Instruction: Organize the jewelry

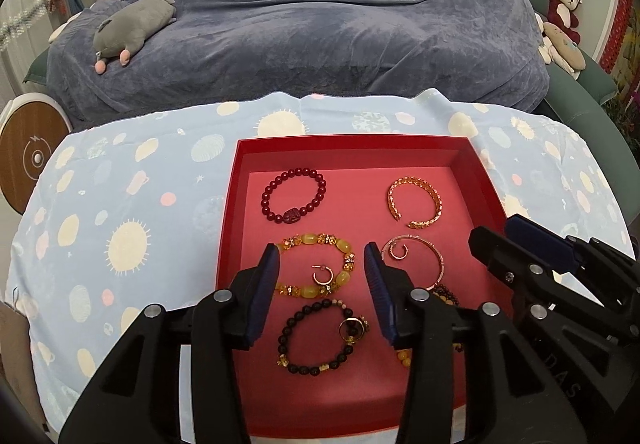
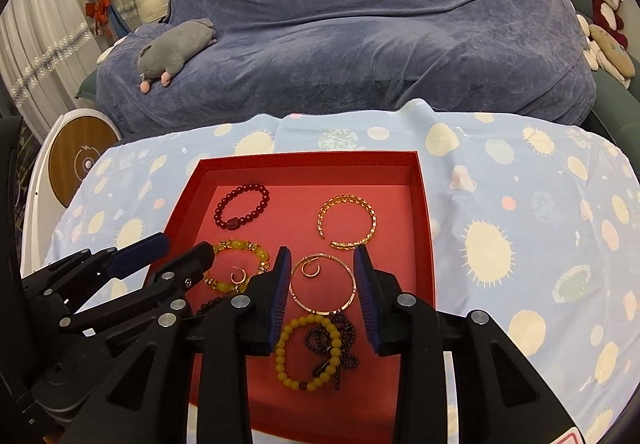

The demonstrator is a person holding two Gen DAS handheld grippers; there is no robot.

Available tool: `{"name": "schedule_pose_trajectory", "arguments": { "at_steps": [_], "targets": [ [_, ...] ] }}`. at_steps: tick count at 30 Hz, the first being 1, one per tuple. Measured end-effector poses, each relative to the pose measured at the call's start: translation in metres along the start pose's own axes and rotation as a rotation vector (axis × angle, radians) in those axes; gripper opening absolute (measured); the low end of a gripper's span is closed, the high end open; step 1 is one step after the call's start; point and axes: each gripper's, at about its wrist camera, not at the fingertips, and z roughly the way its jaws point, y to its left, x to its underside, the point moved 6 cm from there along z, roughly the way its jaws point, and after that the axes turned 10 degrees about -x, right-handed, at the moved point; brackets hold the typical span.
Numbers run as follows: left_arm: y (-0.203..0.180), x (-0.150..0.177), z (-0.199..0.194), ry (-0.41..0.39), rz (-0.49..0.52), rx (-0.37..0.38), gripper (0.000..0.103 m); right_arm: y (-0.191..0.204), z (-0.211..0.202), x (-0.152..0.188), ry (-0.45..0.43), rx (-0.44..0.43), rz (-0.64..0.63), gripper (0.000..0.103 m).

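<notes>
A red tray holds the jewelry. At the back lie a dark red bead bracelet and a gold open cuff. In the middle lie a yellow gem bracelet with a small hoop earring inside, and a thin rose-gold bangle with another earring. At the front lie a black bead bracelet with a ring, a yellow bead bracelet and a dark bead strand. My left gripper and right gripper hover open and empty over the tray.
The tray sits on a light blue patterned cloth. Behind is a sofa under a blue-grey blanket, with a grey plush and other plush toys. A round wooden-faced device stands left.
</notes>
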Motion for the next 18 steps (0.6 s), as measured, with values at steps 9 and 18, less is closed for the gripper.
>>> {"name": "schedule_pose_trajectory", "arguments": {
  "at_steps": [9,18],
  "targets": [
    [0.006,0.022,-0.037,-0.017,-0.001,-0.014,0.048,0.014,-0.037,0.025,-0.007,0.048,-0.033,0.036],
    [0.010,0.053,-0.063,-0.017,-0.008,-0.031,0.057,0.020,-0.066,0.057,-0.016,0.070,-0.018,0.041]
  ]
}}
